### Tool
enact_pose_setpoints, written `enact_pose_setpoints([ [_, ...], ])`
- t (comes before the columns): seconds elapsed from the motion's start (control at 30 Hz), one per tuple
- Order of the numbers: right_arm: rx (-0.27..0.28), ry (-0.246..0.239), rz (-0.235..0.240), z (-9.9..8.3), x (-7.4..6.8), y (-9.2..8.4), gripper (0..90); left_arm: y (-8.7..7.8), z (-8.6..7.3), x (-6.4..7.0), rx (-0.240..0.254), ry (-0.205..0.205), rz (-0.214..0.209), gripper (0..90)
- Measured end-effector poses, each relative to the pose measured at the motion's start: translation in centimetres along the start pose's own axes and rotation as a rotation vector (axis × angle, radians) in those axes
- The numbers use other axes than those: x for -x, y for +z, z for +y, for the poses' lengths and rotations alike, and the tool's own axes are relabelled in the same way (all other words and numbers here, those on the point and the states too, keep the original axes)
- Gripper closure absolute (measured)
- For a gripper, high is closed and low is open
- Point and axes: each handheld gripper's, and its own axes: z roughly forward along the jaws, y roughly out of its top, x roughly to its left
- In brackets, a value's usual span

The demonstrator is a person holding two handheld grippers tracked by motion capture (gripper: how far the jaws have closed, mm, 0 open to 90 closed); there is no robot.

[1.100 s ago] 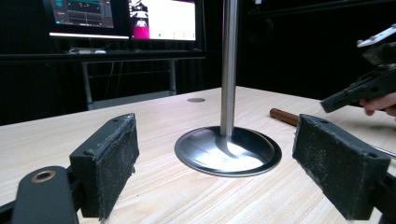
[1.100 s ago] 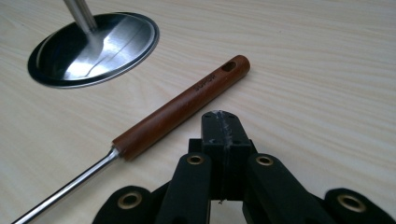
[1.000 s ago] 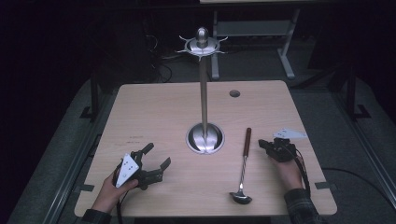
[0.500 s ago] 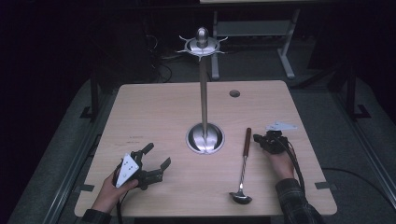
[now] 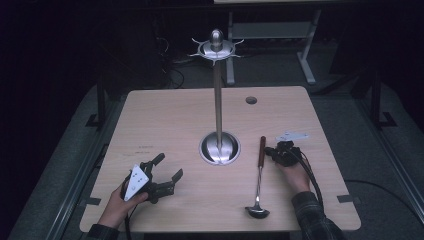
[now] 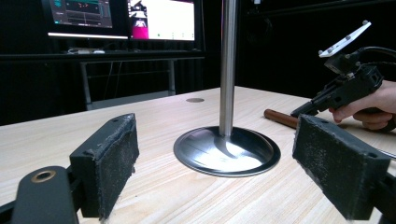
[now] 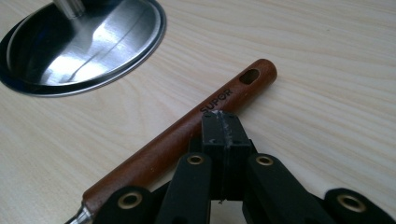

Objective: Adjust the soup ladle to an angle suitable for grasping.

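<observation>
The ladle point(image 5: 258, 180) lies flat on the table point(image 5: 165, 120), in the lower right part of the high view. Its brown wooden handle point(image 7: 187, 130) points up the picture toward the stand and its shiny bowl point(image 5: 257, 212) sits near the bottom edge. The tall metal stand point(image 5: 218, 100) rises in the middle of the table, with little hooks point(image 5: 216, 48) at the top.

The right tongs point(image 5: 270, 151) have moved a little to the left since a second ago. Now their tip is right beside the top of the handle. In the right gripper view the right tongs point(image 7: 221, 122) are squeezed fully together with nothing between them, and the tip sits at the handle, near the end with the hole point(image 7: 249, 76). I cannot tell if it touches the wood.

The left tongs point(image 5: 170, 168) rest in the lower left of the high view and have not moved. They are spread wide and hold nothing.

So the right hand looks ready to go for the ladle. But the tongs must spread apart first, or they cannot grab the handle. Then the ladle could probably go up on a hook.
</observation>
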Motion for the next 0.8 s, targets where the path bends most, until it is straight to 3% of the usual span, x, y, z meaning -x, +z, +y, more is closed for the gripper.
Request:
enact_pose_setpoints([
  [0.5, -0.009, -0.045, 0.064, 0.6, -2.0, 1.0, 89.8, 0.0, 0.0, 0.0, 0.000, 0.001, -0.001, 13.8],
  [0.8, -0.007, -0.072, 0.129, 1.0, -3.3, 1.3, 89.8, 0.0, 0.0, 0.0, 0.000, 0.002, -0.001, 13.8],
])
